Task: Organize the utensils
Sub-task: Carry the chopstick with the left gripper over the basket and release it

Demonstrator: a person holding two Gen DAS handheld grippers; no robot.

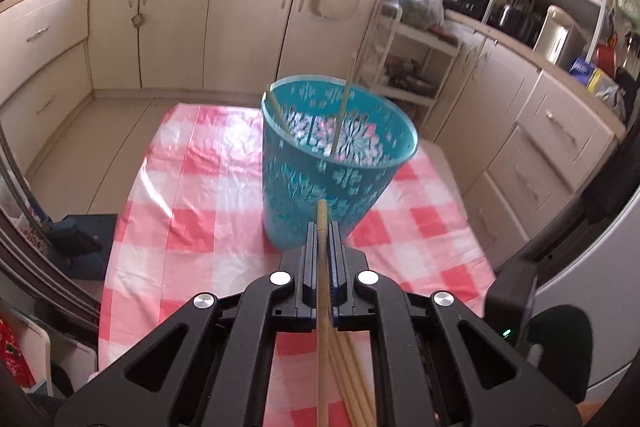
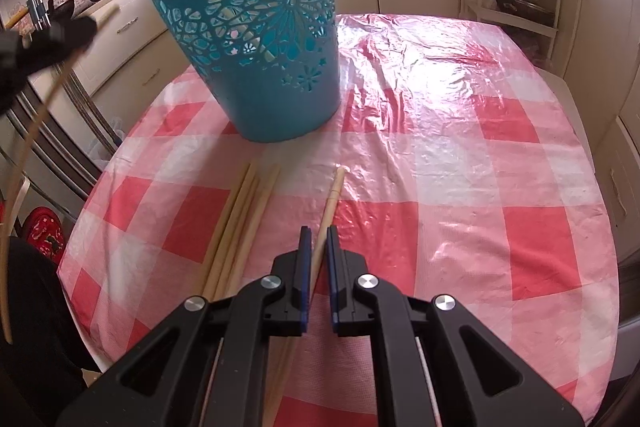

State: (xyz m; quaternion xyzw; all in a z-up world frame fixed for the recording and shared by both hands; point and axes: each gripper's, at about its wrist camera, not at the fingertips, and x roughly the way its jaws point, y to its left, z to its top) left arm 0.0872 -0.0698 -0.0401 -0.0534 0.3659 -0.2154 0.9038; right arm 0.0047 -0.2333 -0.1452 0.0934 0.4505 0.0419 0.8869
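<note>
On your left, the left gripper is clamped on one chopstick. The stick passes between the pads and its tip points toward the blue basket. In the right wrist view this same gripper is at the far left edge, above the table, with the long stick hanging down behind it. I judge that the step in hand is to carry this stick over the rim and drop it in. Two sticks already lean inside the basket, so aim for the free part of the mouth, between them and the near rim. Bring the tip well past the rim before you let the pads part, and tilt the stick more upright, otherwise the long tail may catch the rim and tip the light basket.

In the middle, the basket stands on the checked cloth. Just before it lies a bundle of sticks, still on the table.

On your right, the right gripper is low at the cloth, its jaws nearly together around a single stick. Whether the pads really press it, I cannot tell. Keep this hand quiet until the left one is free.
</note>
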